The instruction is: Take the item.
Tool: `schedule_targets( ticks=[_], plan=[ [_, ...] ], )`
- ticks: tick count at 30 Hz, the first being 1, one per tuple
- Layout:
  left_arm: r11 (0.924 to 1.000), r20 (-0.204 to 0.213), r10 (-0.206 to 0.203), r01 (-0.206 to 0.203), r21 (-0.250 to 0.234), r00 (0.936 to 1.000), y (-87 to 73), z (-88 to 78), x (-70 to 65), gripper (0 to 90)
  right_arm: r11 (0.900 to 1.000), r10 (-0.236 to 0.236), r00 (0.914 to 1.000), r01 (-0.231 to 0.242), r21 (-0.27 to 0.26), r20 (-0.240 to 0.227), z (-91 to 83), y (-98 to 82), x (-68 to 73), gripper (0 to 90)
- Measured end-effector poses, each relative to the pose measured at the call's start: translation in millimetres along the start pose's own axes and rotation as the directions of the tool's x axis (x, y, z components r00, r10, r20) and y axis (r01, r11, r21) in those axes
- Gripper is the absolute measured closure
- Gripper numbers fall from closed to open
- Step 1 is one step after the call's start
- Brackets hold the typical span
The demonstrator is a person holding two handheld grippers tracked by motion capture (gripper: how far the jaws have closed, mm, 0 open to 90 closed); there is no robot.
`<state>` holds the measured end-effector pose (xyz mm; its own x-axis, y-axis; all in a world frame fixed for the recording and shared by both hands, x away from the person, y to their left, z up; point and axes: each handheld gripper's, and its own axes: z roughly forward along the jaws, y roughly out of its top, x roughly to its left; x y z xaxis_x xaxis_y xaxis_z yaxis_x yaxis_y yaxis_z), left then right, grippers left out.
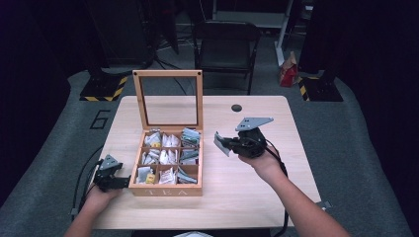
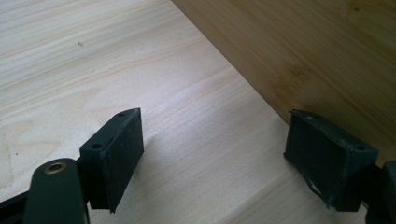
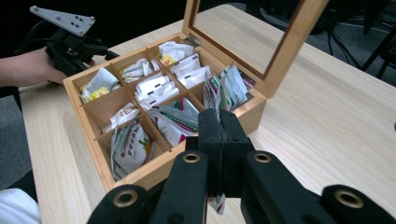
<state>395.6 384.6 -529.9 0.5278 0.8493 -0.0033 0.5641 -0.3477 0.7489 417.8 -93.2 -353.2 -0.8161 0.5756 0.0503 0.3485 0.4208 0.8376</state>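
Note:
A wooden tea box marked TEA stands on the table with its glass lid upright. Its compartments hold several tea packets. To the right of the box, above the table, my right gripper is shut on a pale tea packet. In the right gripper view the jaws pinch that packet edge-on, over the box's near corner. My left gripper rests low at the box's front left corner. Its jaws are open with bare table between them, and the box's wall is close by.
A small black round disc lies on the table behind my right hand. Behind the table stand a black chair and a red bag on the floor. The light wooden tabletop runs to the right of the box.

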Motion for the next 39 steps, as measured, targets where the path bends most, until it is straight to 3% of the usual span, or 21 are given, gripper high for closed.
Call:
schedule_targets(
  ticks=[20, 39],
  plan=[
    [1.0000, 0.002, 0.001, -0.001, 0.003, 1.0000, 0.1, -0.2, 0.1, 19.0, 0.999, 0.047, 0.9952, -0.046, -0.004, 0.086, -25.2, -20.6, -27.3, 89.7],
    [1.0000, 0.002, 0.002, -0.002, 0.003, 1.0000, 0.1, -0.2, 0.2, 19.0, 0.997, 0.074, 0.9898, -0.074, 0.001, 0.122, -21.7, -42.4, -34.9, 89.7]
  ],
)
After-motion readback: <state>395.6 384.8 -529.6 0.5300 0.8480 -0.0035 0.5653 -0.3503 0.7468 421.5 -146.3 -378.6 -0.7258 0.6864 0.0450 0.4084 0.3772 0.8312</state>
